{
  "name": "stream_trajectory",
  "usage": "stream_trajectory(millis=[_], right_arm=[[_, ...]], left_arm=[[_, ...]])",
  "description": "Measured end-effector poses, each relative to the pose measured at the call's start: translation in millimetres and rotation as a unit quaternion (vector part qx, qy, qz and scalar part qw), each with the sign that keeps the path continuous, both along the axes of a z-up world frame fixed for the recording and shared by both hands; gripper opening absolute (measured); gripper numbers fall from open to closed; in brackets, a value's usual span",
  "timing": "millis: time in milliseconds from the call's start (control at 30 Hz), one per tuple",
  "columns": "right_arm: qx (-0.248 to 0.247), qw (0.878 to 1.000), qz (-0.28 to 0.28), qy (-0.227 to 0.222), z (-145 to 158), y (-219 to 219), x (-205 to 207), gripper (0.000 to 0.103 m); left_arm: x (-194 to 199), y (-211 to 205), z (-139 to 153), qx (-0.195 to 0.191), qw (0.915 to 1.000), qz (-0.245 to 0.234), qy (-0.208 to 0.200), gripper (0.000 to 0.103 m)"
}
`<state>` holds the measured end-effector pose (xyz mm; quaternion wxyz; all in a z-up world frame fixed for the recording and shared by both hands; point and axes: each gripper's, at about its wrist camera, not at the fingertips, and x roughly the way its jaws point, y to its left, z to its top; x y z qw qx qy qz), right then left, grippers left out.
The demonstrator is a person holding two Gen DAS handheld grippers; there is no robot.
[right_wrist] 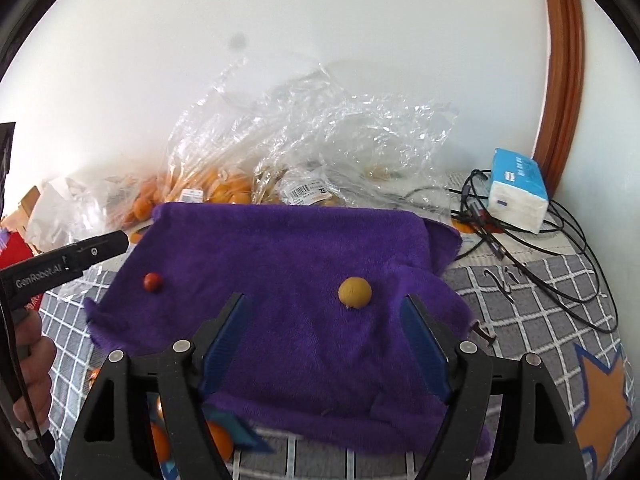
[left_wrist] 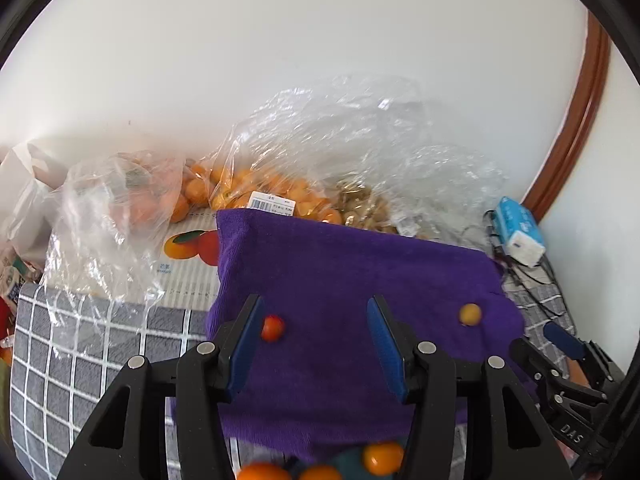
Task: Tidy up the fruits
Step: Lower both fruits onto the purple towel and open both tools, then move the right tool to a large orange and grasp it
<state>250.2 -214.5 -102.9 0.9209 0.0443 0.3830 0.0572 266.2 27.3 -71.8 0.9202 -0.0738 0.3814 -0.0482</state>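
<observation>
A purple towel (left_wrist: 352, 280) (right_wrist: 288, 280) covers a raised surface. A small red fruit (left_wrist: 273, 328) (right_wrist: 153, 281) lies on its left part and a small yellow fruit (left_wrist: 470, 314) (right_wrist: 355, 292) on its right part. My left gripper (left_wrist: 316, 340) is open above the towel, its left finger just beside the red fruit. My right gripper (right_wrist: 324, 344) is open and empty, just short of the yellow fruit. Several oranges (left_wrist: 382, 458) (right_wrist: 218, 440) lie at the near edge below the towel. The right gripper's body shows at the left wrist view's right edge (left_wrist: 568, 368).
Clear plastic bags of orange fruit (left_wrist: 256, 188) (right_wrist: 224, 188) and nuts (left_wrist: 364, 208) are piled against the white wall. A tissue pack (left_wrist: 520, 232) (right_wrist: 518, 192) and black cables (right_wrist: 560, 248) lie at the right. A grey checked cloth (left_wrist: 80, 352) (right_wrist: 540, 304) covers the table.
</observation>
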Motion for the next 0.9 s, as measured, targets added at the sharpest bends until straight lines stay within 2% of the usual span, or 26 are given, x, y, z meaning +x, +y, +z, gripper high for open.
stream_trajectory(millis=[67, 167, 233, 300, 467, 600, 767, 900], right_arm=[[0.001, 1.000, -0.008, -0.005, 4.9, -2.8, -14.5, 0.077], [0.009, 0.999, -0.033, -0.005, 8.2, -10.1, -36.3, 0.077], [0.024, 0.999, -0.040, 0.005, 8.0, -14.1, -47.9, 0.077], [0.033, 0.998, -0.042, 0.014, 6.4, -17.0, -61.5, 0.077], [0.032, 0.999, -0.028, 0.019, 0.7, -15.2, -96.1, 0.077], [0.033, 0.999, -0.009, 0.034, -10.7, -8.9, -117.1, 0.076], [0.017, 0.999, 0.011, 0.033, -21.7, 6.8, -134.8, 0.069], [0.008, 0.999, 0.032, 0.033, -29.0, 22.3, -143.2, 0.057]], left_arm=[[-19.3, 1.8, 5.2, 0.004, 0.9999, -0.004, -0.010, 0.051], [-46.9, 10.1, 5.2, 0.010, 0.9997, 0.020, -0.009, 0.051], [-62.8, 19.5, 0.7, -0.013, 0.9997, 0.020, 0.006, 0.051], [-74.7, 27.9, -5.5, -0.017, 0.9995, 0.023, 0.013, 0.051], [-113.3, 38.0, -17.9, 0.015, 0.9992, 0.037, -0.006, 0.051], [-137.0, 47.2, -31.6, 0.030, 0.9984, 0.048, -0.004, 0.051], [-155.4, 60.9, -52.4, 0.030, 0.9972, 0.066, 0.018, 0.051], [-165.7, 67.6, -66.1, 0.033, 0.9959, 0.081, 0.022, 0.051]])
